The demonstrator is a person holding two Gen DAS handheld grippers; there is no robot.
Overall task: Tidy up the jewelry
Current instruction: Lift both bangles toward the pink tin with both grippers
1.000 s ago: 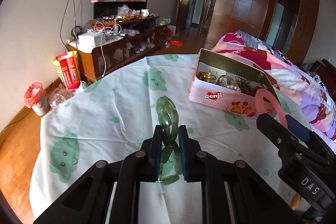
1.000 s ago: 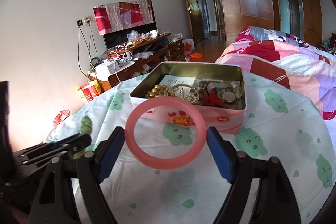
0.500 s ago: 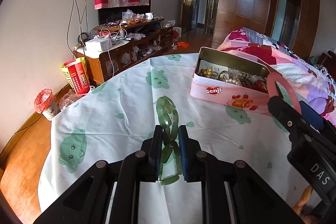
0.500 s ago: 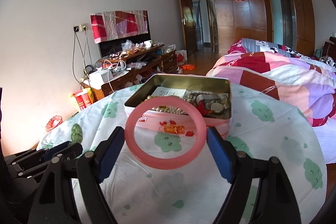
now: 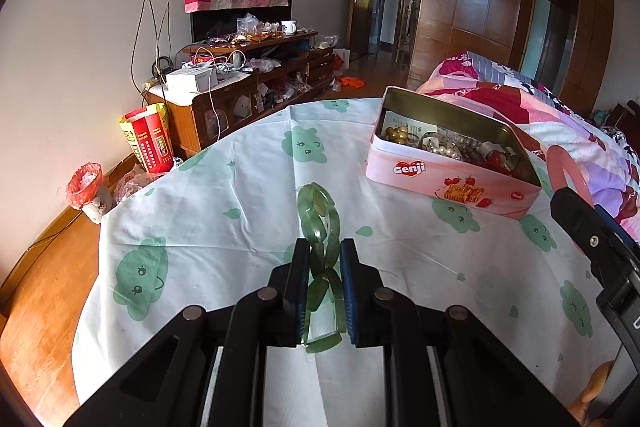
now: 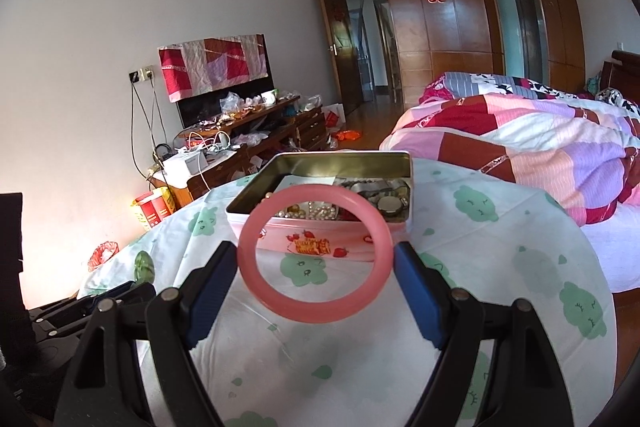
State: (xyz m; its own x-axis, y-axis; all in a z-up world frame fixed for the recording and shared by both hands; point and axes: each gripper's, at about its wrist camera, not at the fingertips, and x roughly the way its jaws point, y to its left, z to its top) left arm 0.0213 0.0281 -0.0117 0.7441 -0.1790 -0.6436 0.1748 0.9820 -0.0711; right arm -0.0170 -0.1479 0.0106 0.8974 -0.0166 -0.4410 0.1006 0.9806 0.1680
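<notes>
Two bracelets remained outside the tin: we gripped the green bracelet in the left gripper, the pink bangle in the right gripper at frame centre.

A cluttered wooden cabinet stands against the wall beside a red carton, perhaps a snack box, and a patchwork quilt.

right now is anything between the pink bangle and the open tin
Nothing visible. The pink bangle, held in the right gripper, faces the open tin across bare tablecloth, and the tin has no lid on.
</notes>
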